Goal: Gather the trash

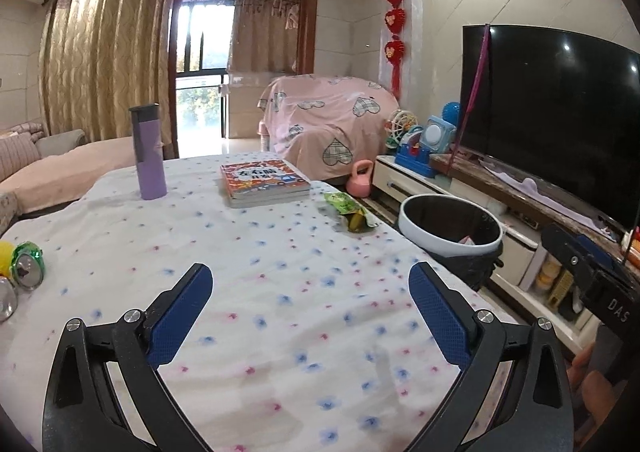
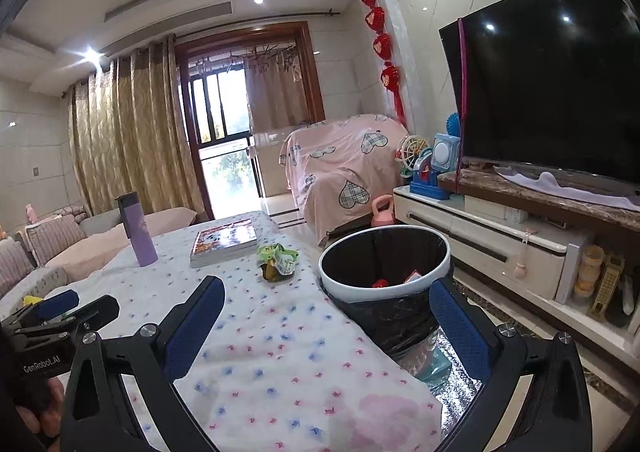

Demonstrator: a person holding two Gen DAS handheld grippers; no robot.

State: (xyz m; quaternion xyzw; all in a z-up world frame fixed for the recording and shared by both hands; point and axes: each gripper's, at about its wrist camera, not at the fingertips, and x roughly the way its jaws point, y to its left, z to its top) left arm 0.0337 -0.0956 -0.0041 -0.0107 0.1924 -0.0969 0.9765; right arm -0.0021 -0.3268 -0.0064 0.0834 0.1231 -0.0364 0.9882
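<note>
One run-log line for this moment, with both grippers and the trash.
left gripper: open, empty | right gripper: open, empty | green wrapper: on table, near edge | bin: beside table, holds trash

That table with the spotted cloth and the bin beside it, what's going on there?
A person is clearing trash, holding a hand-held gripper in each hand. The left hand-held gripper and right hand-held gripper both hover open and empty over the table. A green snack wrapper lies near the table's edge, beside the trash bin, which already holds some red scraps. A crushed can sits at the far left. The purple bottle and book look like keepers.
</note>
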